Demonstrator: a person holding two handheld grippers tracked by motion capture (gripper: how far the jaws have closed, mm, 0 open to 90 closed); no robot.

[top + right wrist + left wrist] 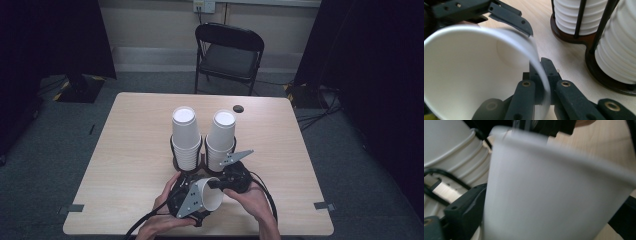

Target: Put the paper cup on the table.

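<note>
Paper cup (474, 75): white, lying on its side near the table's front edge, its open mouth towards the right gripper.
Right gripper (541, 82): jaws pinched shut on the cup's rim, one inside, one outside.
Left gripper (187, 197): jaws spread wide around the cup's body (554, 195); contact cannot be told.
Cup stacks (186, 137): two upside-down stacks in a dark holder, just beyond the grippers.
Table (130, 150): light wood.

a light wooden table (130, 150) bears a dark cup holder (200, 162) and small black disc (238, 108).
</note>
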